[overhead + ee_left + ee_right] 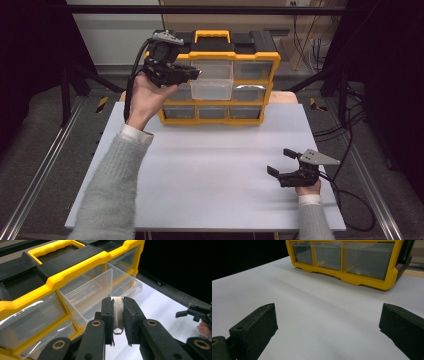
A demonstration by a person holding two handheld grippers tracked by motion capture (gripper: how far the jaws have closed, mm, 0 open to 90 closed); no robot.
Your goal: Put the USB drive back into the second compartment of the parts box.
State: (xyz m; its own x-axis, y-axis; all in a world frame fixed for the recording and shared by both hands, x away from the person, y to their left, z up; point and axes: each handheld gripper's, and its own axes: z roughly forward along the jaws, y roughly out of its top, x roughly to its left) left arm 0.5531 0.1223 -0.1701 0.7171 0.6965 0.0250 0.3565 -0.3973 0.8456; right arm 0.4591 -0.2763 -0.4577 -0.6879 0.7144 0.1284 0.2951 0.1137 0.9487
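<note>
Left gripper: clamped on a small flat metal piece, raised just over the pulled-out clear drawer.
Organiser: yellow-black, at worktop back edge.
Right gripper: jaws wide, resting low on worktop.

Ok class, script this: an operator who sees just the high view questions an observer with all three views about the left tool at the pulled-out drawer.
Operator: Is my left tool holding anything?
Observer: Yes. The left tool is shut on a narrow silver metal piece, upright between the pads, in front of the clear drawer.
Operator: And is anything between the jaws of my right tool?
Observer: No. The right tool has its jaws wide apart over bare white table.
</note>
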